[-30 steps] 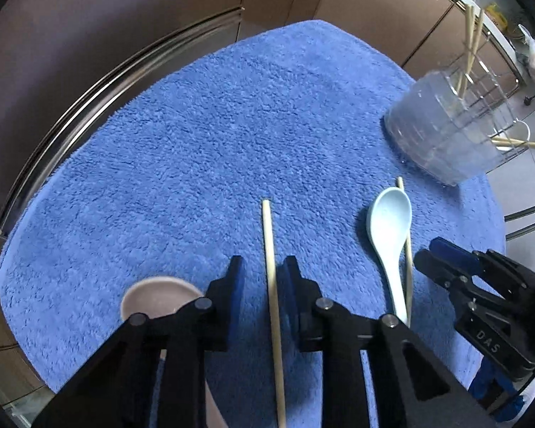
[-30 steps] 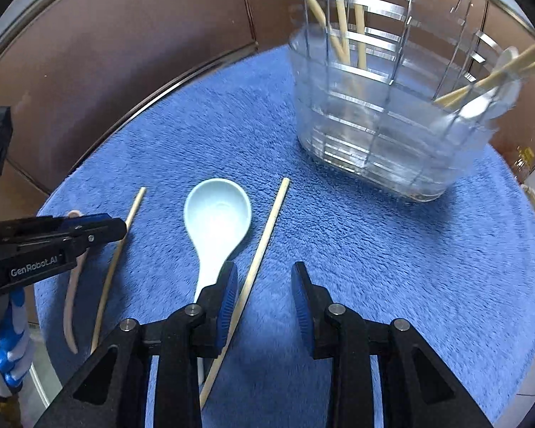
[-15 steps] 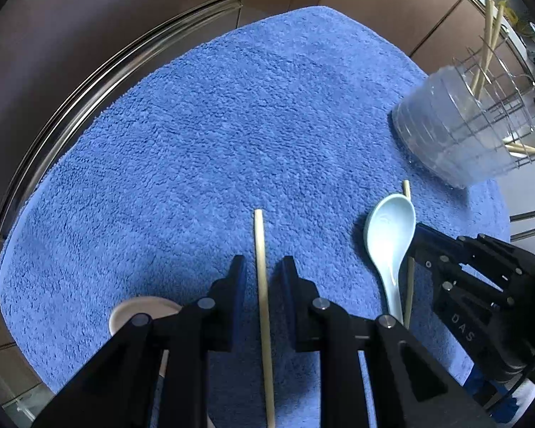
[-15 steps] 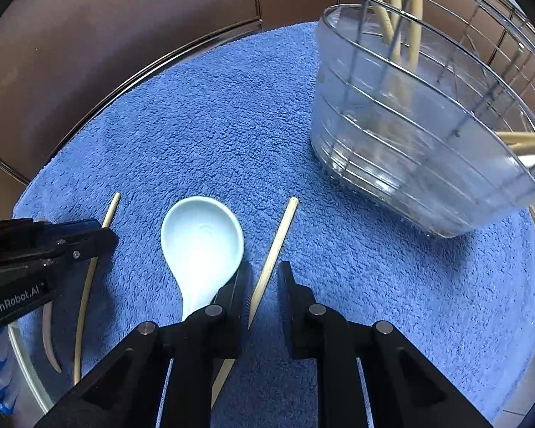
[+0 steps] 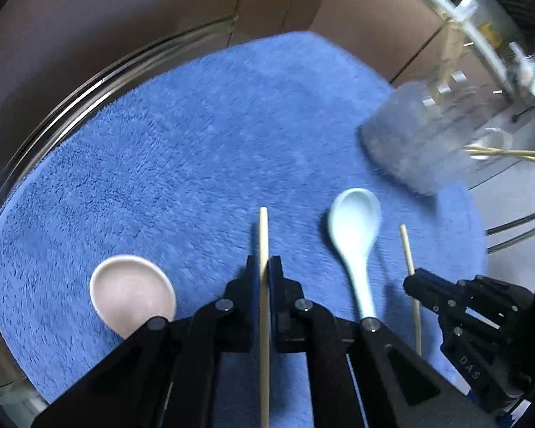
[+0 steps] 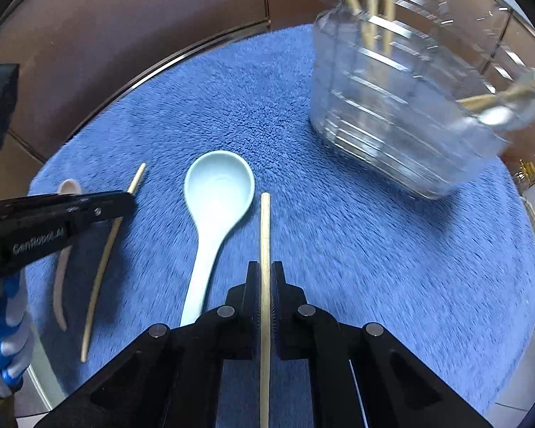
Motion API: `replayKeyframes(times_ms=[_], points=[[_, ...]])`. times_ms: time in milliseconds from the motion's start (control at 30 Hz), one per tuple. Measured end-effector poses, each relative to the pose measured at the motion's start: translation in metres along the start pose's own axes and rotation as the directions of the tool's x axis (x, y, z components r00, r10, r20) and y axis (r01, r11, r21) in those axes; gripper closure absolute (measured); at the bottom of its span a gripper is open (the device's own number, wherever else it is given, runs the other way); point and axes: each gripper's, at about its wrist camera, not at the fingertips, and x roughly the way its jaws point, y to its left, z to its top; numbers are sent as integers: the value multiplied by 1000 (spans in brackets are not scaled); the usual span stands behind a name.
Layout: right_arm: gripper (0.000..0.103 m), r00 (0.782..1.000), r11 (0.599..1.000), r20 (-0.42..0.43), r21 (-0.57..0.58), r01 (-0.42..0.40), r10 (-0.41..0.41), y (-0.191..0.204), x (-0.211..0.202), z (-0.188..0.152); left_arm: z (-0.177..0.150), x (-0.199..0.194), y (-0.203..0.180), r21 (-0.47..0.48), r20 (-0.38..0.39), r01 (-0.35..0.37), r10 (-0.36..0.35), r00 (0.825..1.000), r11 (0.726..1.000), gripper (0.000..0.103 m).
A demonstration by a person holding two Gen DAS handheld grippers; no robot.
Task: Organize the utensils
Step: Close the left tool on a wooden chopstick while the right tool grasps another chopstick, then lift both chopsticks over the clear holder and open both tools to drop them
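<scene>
While both grippers point down at the blue mat (image 5: 182,149), each one pinches a chopstick. The left gripper (image 5: 264,267) is closed tight on the left chopstick (image 5: 263,235), next to a pink spoon (image 5: 132,292). The right gripper (image 6: 265,274) is closed tight on the right chopstick (image 6: 265,228). A pale blue spoon (image 6: 217,192) lies on the mat between the two sticks. The clear holder (image 6: 392,114) stands at the far right with more sticks in it
</scene>
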Motion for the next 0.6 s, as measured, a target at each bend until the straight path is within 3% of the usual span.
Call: replayKeyframes(times_ms=[167, 333, 500, 600], points=[[97, 995, 1000, 94, 2, -29, 29, -6, -40, -24, -20, -41, -10, 49, 137, 46, -52, 989, 998, 99], [97, 979, 998, 193, -8, -57, 58, -3, -76, -44, -33, -78, -18, 85, 245, 33, -53, 968, 996, 99], [97, 944, 996, 321, 9, -87, 80, -10, -114, -54, -32, -109, -26, 103, 340, 40, -73, 938, 994, 99], [97, 906, 995, 414, 8, -101, 89, -18, -142, -52, -22, -130, -34, 127, 384, 56, -101, 918, 990, 99]])
